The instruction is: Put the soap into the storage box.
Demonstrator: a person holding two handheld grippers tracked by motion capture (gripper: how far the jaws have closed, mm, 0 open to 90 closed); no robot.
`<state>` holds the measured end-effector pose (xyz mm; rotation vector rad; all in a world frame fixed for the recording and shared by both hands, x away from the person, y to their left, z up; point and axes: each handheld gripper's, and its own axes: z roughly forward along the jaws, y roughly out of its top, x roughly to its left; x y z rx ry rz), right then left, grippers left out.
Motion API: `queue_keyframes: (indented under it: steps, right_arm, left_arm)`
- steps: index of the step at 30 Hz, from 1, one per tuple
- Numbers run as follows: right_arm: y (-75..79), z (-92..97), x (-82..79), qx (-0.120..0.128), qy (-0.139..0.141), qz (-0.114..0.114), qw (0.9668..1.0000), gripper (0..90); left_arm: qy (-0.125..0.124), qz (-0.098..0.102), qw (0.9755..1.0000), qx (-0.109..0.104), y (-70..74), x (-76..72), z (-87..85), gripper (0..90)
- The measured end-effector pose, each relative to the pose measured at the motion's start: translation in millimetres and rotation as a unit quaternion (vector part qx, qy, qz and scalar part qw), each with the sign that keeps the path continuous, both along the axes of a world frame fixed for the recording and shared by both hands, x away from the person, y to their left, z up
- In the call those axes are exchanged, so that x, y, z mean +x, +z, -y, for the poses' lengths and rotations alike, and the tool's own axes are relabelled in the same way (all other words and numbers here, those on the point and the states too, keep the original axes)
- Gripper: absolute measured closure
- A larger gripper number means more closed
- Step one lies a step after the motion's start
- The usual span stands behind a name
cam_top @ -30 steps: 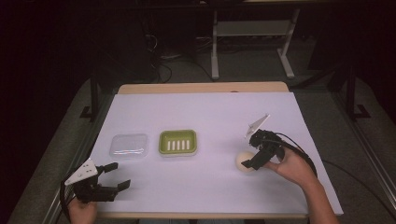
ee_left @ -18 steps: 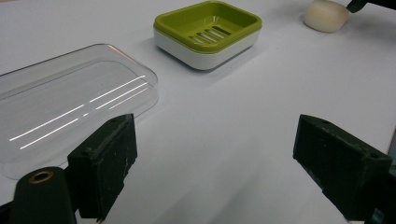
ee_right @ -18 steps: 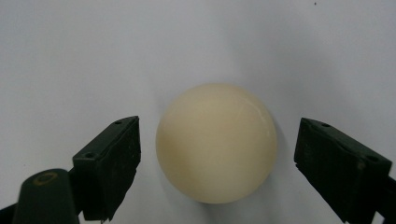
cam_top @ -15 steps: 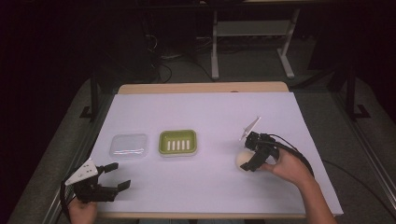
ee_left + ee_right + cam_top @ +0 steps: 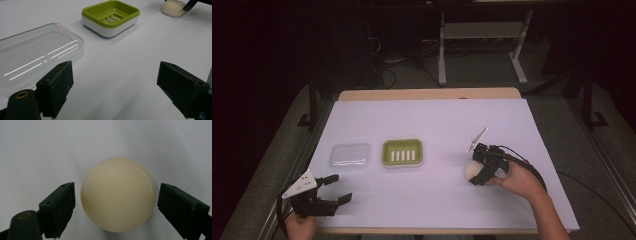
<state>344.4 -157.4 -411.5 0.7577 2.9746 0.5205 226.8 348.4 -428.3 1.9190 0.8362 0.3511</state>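
A white sheet (image 5: 427,125) covers the table. The lid (image 5: 350,155) lies beside the green dish (image 5: 402,152). The right gripper (image 5: 476,171) straddles the soap (image 5: 118,195), jaws spread, untouching. The left gripper (image 5: 334,187) is released, near the lid.

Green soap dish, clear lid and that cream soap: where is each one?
green soap dish (image 5: 402,152): high view, slotted floor.
clear lid (image 5: 37,58): left gripper view, flat top.
cream soap (image 5: 118,194): right gripper view, rounded face.
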Motion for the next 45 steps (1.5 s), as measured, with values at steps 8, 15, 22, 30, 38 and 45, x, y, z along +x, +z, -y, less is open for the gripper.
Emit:
queue_keyframes:
  steps: [8,15,22,30,38,45]
  right_arm:
    - [-6.4,-1.0,1.1,-0.013,-0.006,0.002,0.9999,15.1]
    - [-8.0,-3.2,1.6,-0.019,-0.003,0.002,0.9998,16.1]
    - [-10.7,-6.7,2.4,-0.026,0.0,-0.003,0.9997,18.5]
    - [-10.8,-8.5,1.8,-0.031,0.008,-0.004,0.9995,21.9]
    - [-7.9,-11.4,1.4,-0.047,0.01,0.002,0.9989,22.3]
    - [4.9,-7.5,4.4,-0.021,0.002,0.006,0.9998,22.4]
  left_arm:
    - [-0.002,0.001,1.0,0.003,0.0,0.0,-0.3,12.8]
    - [-0.003,0.0,1.0,0.004,0.0,0.3,-0.1,12.8]
    - [-0.003,0.0,1.0,0.002,0.1,-0.1,0.7,12.8]
    - [-0.003,0.0,1.0,0.002,0.0,0.0,0.3,12.8]
    - [-0.001,0.001,1.0,0.001,0.3,-0.6,0.1,12.8]
    - [-0.001,0.003,1.0,0.001,0.9,-0.7,-0.9,12.8]
